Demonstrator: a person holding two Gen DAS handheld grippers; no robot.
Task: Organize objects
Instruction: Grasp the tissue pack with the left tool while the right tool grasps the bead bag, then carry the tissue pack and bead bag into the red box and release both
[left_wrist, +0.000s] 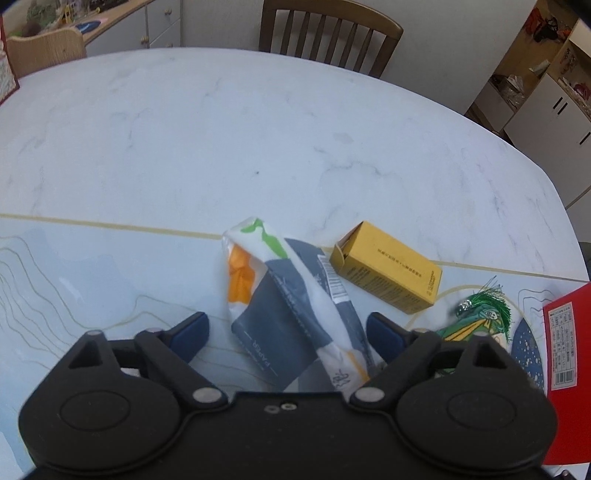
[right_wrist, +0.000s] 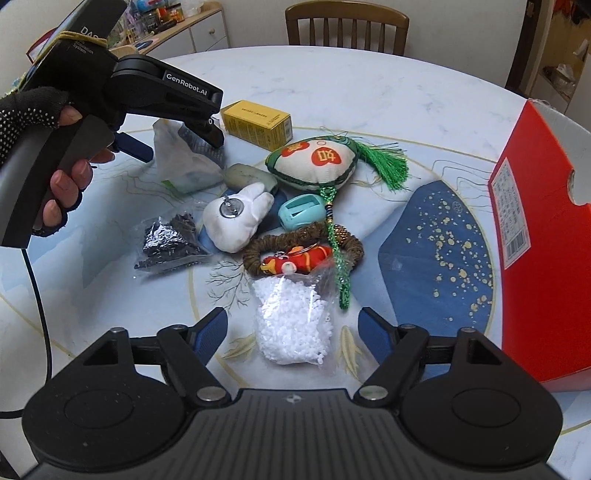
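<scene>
Left wrist view: nearest the lens, the left claw (left_wrist: 288, 328) stands spread wide, released, its blue pads (left_wrist: 192, 330) on either side of a paper packet (left_wrist: 291, 314) that lies between them without being pinched. This looks like a lining-up for a grasp. Just beyond the claw's right pad sits a yellow box (left_wrist: 388, 271), and farther right a green tasselled sachet (left_wrist: 476, 321) and the corner of a red box (left_wrist: 569, 362). The marble-patterned surface (left_wrist: 221, 129) ahead lies bare up to a wooden chair (left_wrist: 328, 29) and cabinets.

Right wrist view: closest is the right claw (right_wrist: 293, 332), also released, with a clear bag of white beads (right_wrist: 291, 325) between its open fingers. Ahead of it lie a red fish charm (right_wrist: 299, 260) in a brown woven ring (right_wrist: 258, 245), a white plush tooth (right_wrist: 236, 218), a teal case (right_wrist: 299, 210) and a bag of dark beads (right_wrist: 170, 240). To its right the red box stands open, probably the place for all this.
</scene>
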